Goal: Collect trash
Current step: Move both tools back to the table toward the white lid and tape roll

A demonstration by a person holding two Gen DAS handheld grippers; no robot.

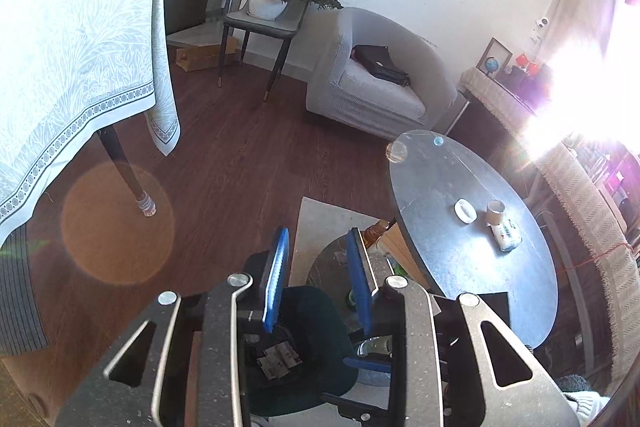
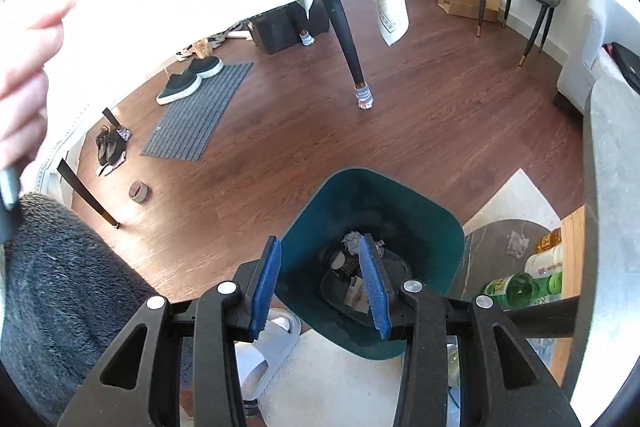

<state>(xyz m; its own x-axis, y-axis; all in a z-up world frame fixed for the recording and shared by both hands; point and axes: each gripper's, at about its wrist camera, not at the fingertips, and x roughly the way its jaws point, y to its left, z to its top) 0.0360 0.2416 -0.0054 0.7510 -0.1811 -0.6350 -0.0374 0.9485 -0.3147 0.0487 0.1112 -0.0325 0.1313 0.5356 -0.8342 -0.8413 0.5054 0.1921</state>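
Left wrist view: the left gripper point(image 1: 316, 275) has its blue-padded jaws spread and empty above the dark green plastic trash bin point(image 1: 316, 347). A crumpled white wrapper point(image 1: 508, 235) lies on the round grey table point(image 1: 440, 195), far right.

Right wrist view: the right gripper point(image 2: 320, 283) is spread and empty over the bin point(image 2: 420, 219), which holds crumpled paper point(image 2: 352, 241).

Teal bin point(image 2: 372, 263) upright on floor, crumpled paper point(image 2: 352, 241) inside.
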